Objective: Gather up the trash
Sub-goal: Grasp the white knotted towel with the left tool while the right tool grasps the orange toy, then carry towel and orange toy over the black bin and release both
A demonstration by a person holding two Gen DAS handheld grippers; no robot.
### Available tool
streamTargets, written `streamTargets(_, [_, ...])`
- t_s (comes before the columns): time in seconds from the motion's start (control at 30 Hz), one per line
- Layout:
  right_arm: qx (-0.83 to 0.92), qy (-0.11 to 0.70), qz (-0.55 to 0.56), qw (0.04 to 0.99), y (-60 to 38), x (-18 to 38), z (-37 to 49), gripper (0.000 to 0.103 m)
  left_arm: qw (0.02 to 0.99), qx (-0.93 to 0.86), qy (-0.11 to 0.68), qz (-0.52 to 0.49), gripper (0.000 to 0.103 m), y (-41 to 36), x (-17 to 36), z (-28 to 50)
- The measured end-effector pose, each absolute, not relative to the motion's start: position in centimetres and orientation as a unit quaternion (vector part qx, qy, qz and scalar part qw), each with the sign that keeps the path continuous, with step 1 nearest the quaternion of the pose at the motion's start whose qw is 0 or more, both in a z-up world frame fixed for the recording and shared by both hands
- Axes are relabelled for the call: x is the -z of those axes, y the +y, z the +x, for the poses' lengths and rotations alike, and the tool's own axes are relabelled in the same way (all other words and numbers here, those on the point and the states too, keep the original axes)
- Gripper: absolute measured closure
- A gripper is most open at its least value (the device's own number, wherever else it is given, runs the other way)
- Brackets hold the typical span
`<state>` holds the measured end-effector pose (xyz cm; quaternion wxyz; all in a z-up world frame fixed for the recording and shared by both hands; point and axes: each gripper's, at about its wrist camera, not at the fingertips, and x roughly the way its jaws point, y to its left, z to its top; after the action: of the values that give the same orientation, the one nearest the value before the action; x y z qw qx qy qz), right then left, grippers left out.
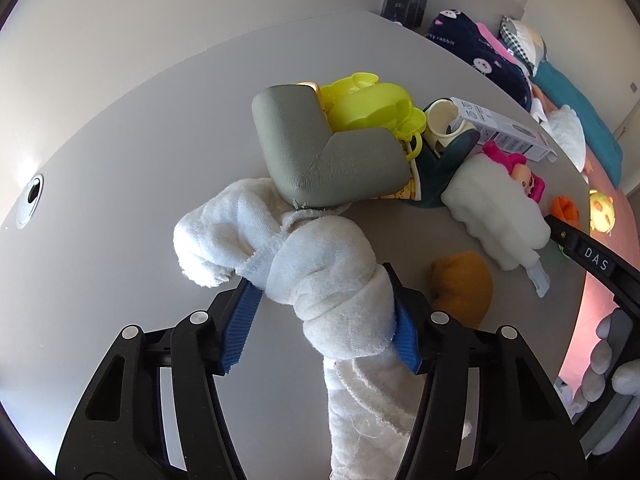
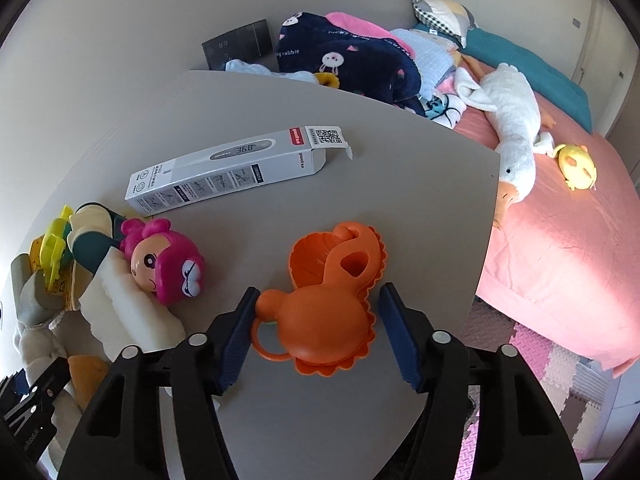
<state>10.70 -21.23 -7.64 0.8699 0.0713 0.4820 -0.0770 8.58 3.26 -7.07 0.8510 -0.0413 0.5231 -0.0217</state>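
Note:
My left gripper (image 1: 320, 316) is shut on a white cloth (image 1: 320, 276), bunched between the blue pads and hanging down behind them, above the grey table (image 1: 120, 160). My right gripper (image 2: 316, 332) is open with an orange plastic toy (image 2: 328, 296) lying on the table between its fingers; the pads stand apart from it. A white thermometer box (image 2: 236, 168) lies further back on the table; it also shows in the left wrist view (image 1: 504, 128).
A grey foam corner piece (image 1: 320, 152), yellow plastic toys (image 1: 372, 104), a dark green cup (image 1: 448, 148), white foam (image 1: 496, 216) and a pink doll (image 2: 164, 264) crowd the table's left part. A mustard soft item (image 1: 464, 288) lies near. A pink bed (image 2: 560, 240) with plush toys stands right of the table edge.

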Motion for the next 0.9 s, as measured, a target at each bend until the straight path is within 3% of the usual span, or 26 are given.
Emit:
streamTargets(0.3, [0.052,0.494,0.082,0.864,-21.5,7.4,9.4,0.047,0.853,0.031,0.519,-0.055,0.056,4.3,6.9,7.0])
streamTargets(0.9, [0.007,0.472,0.100,0.876,-23.0,4.3,3.5,0.047,0.874,0.025,0.482,-0.061,0.057,4.0,3.5,1.2])
